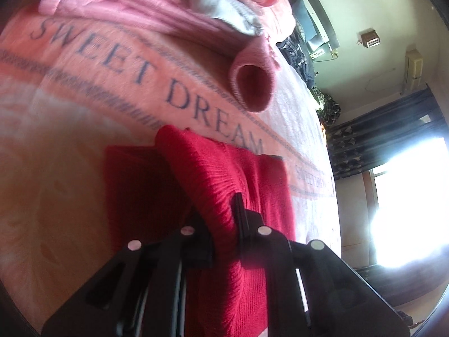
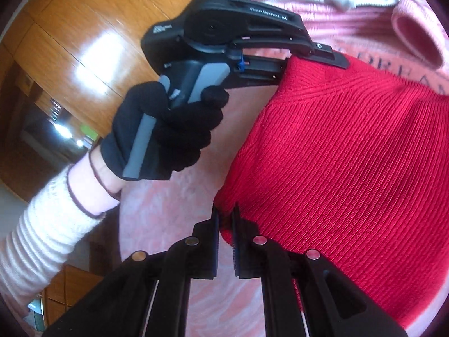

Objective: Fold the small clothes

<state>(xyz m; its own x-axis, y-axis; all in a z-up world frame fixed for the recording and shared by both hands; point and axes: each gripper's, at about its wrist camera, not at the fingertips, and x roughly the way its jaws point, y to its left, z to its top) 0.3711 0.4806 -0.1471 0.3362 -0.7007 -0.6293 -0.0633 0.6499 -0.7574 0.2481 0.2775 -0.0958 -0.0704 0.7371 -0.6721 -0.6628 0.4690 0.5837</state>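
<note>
A red ribbed knit garment (image 2: 345, 151) is held up just over the pink "SWEET DREAM" blanket (image 1: 118, 64), with part of it draped on the blanket. One edge is pinched tight by the left gripper (image 1: 224, 213) and a lower corner is clamped by the right gripper (image 2: 225, 219). A pink sweater (image 1: 168, 2) is piled further back.

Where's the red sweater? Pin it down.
The red sweater is lifted over the pink blanket, pinched by the left gripper and right gripper.
</note>
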